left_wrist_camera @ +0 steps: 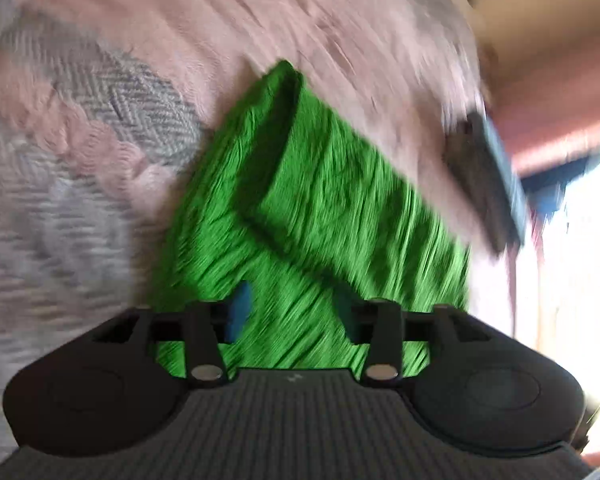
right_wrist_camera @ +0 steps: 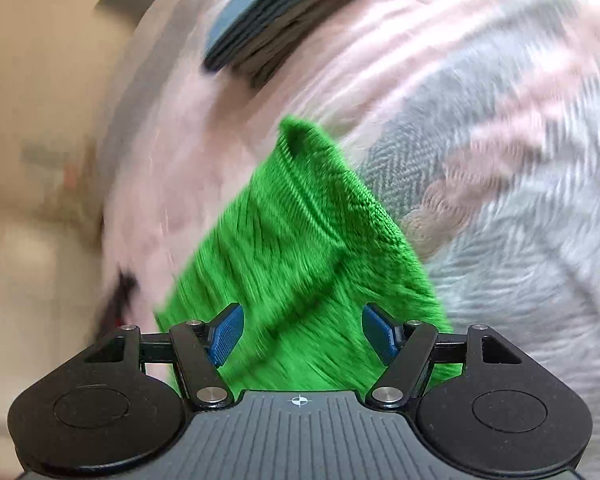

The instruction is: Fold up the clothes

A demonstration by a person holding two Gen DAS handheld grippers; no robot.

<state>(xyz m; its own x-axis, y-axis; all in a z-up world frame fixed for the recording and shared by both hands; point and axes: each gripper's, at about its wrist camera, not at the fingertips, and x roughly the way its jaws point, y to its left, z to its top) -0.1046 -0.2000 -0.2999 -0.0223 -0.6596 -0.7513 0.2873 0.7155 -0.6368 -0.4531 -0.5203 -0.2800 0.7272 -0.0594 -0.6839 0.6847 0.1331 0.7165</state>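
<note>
A: Where's the green knit garment?

B: On the bed, partly folded. Your left claw and right claw both gape wide over it, gripping nothing.

A: Handling?

B: Probably soft, light, stretchy; pinch a folded edge. No readable label.

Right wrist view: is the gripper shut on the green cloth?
No. The right gripper is open, its blue pads standing apart over the green cloth.
</note>
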